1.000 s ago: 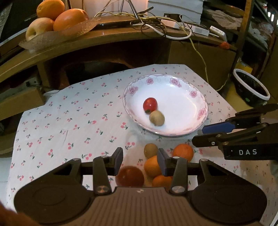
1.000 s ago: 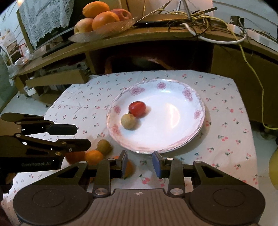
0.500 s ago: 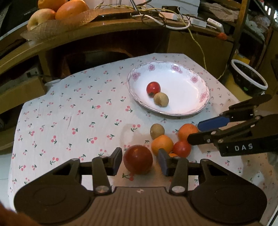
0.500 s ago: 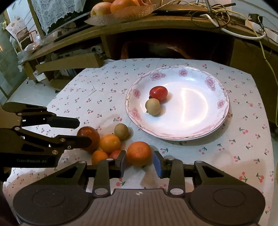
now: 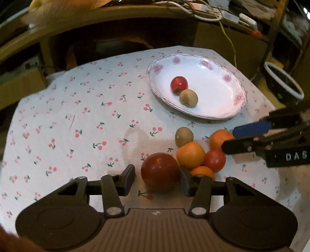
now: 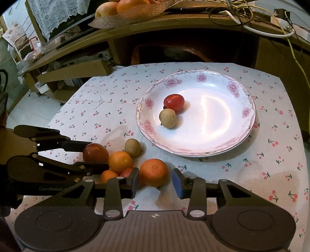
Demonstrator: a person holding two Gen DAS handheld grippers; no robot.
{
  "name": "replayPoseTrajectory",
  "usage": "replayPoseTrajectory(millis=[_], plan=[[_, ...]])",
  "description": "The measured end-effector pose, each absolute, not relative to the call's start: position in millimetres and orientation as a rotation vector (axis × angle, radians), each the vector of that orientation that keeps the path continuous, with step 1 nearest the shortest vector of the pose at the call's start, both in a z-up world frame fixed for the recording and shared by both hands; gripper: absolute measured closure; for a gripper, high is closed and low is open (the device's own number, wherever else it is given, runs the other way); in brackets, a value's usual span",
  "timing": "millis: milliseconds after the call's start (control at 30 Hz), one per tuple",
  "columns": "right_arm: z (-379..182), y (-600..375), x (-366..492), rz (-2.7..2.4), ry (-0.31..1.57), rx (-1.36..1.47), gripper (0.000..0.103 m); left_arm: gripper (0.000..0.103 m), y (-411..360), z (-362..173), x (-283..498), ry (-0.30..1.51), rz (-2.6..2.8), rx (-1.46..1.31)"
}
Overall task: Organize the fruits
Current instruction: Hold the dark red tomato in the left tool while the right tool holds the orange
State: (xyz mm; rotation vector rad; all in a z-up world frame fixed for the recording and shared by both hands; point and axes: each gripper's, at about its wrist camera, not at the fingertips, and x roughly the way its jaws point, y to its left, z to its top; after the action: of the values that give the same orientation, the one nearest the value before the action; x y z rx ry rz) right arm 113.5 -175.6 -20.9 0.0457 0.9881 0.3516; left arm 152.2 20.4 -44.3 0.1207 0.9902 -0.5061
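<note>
A white flowered plate (image 5: 230, 108) (image 6: 242, 135) holds a red tomato (image 5: 179, 84) (image 6: 173, 102) and a brown round fruit (image 5: 188, 97) (image 6: 167, 118). A cluster of fruit lies on the cloth in front of it. My left gripper (image 5: 157, 179) is open around a dark red fruit (image 5: 159, 171) (image 6: 96, 152). My right gripper (image 6: 155, 183) is open around an orange (image 6: 153, 172) (image 5: 220, 138). Beside them lie another orange (image 5: 190, 154) (image 6: 120, 161), a small tomato (image 5: 214, 160), a brown fruit (image 5: 184, 136) (image 6: 132, 147) and a small orange (image 5: 203, 172) (image 6: 108, 176).
A cherry-print cloth (image 5: 77, 126) covers the table. A wooden shelf (image 6: 174, 25) behind it carries a fruit basket (image 6: 131, 11) and cables. A round white-rimmed bin (image 5: 282, 81) stands to the right of the table.
Both grippers have moved down and forward to the fruit cluster. The dark red fruit now sits between the left fingers and the orange between the right fingers.
</note>
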Motion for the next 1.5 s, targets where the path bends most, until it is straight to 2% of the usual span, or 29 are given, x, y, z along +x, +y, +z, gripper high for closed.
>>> replayPoseTrajectory(millis=[300, 400, 767, 1033, 1167, 1300, 1500], plan=[[-23.7, -178.1, 116.9, 0.343, 1.006, 0.072, 0.060, 0.050, 20.0, -44.5, 157.4, 0.985, -0.483, 0.078], [-22.8, -178.8, 116.9, 0.345, 1.011, 0.072, 0.060, 0.057, 17.1, -43.5, 153.3, 0.980, -0.504, 0.109], [-18.9, -174.9, 116.1, 0.377, 0.999, 0.041, 0.061, 0.058, 18.6, -41.7, 150.8, 0.975, -0.494, 0.159], [-25.3, -177.0, 127.8, 0.339, 1.027, 0.133, 0.060, 0.057, 18.9, -41.7, 150.2, 0.971, -0.499, 0.160], [-25.1, -182.7, 129.1, 0.328, 1.062, 0.176, 0.070, 0.057, 19.2, -40.7, 149.2, 0.972, -0.499, 0.162], [-23.8, -190.5, 125.8, 0.338, 1.080, 0.200, 0.071, 0.057, 19.6, -40.7, 147.4, 0.969, -0.501, 0.165], [-19.5, -194.5, 111.3, 0.352, 1.066, 0.092, 0.072, 0.057, 14.7, -41.8, 144.9, 0.951, -0.510, 0.207]])
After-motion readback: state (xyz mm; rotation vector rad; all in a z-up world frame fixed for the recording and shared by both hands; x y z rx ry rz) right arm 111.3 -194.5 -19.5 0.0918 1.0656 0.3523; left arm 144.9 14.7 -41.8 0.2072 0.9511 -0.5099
